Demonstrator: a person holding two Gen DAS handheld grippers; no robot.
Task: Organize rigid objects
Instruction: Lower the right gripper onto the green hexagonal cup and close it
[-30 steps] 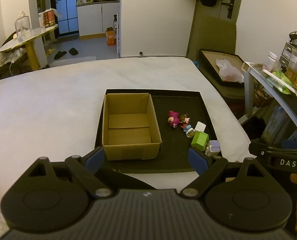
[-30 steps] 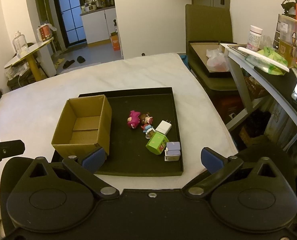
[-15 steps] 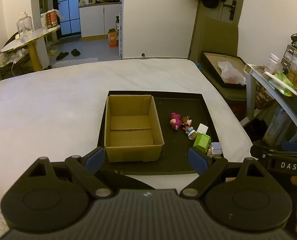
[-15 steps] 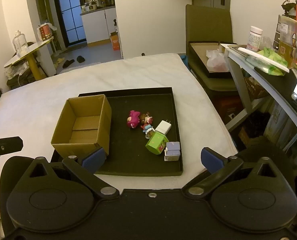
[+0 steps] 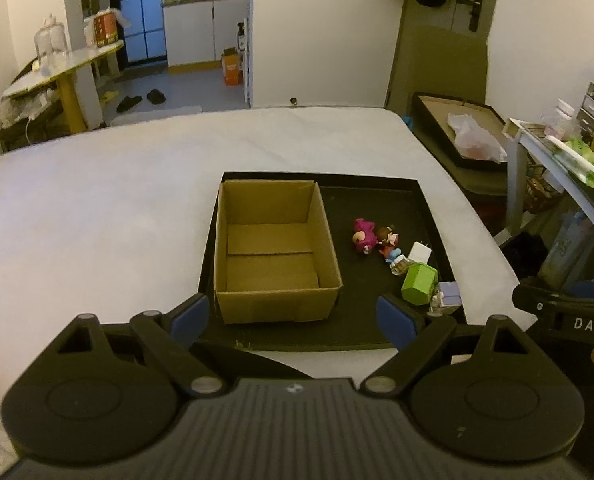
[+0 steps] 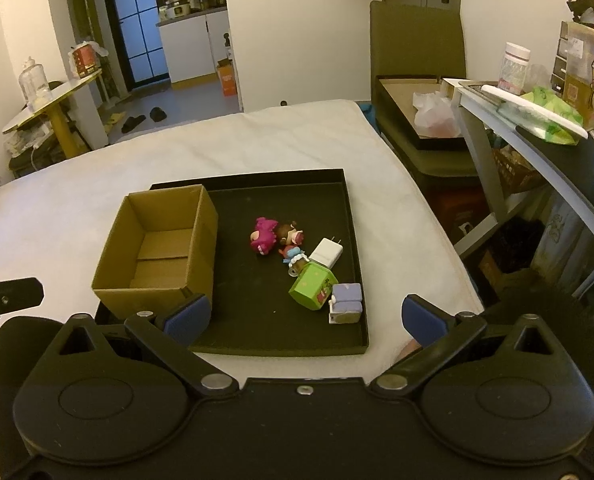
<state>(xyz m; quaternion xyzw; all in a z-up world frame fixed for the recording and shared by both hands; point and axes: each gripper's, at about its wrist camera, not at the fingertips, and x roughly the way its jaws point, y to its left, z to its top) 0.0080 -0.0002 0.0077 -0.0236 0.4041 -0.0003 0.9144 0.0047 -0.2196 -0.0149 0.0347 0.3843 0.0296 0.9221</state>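
A black tray [image 5: 377, 196] [image 6: 353, 336] lies on a white bed. An open, empty cardboard box [image 5: 273, 248] [image 6: 157, 248] stands in its left half. To its right lie a pink figurine [image 5: 364, 235] [image 6: 264, 236], a brown-haired figurine [image 6: 291, 232], a white charger [image 5: 420, 251] [image 6: 328, 252], a green cube [image 5: 419, 283] [image 6: 312, 286] and a lilac block [image 5: 447, 294] [image 6: 347, 303]. My left gripper [image 5: 293, 319] hangs open near the tray's front edge, nothing between its fingers. My right gripper [image 6: 305, 318] is open above the tray's front right, empty too.
The bed [image 5: 97, 208] spreads wide to the left and behind the tray. A desk [image 6: 537, 136] with bottles and bags stands at the right, a chair with a flat box [image 6: 421, 120] behind it. A small round table [image 5: 61, 68] is at the far left.
Both views shift only slightly; the tray and its objects keep their places and both grippers stay open.
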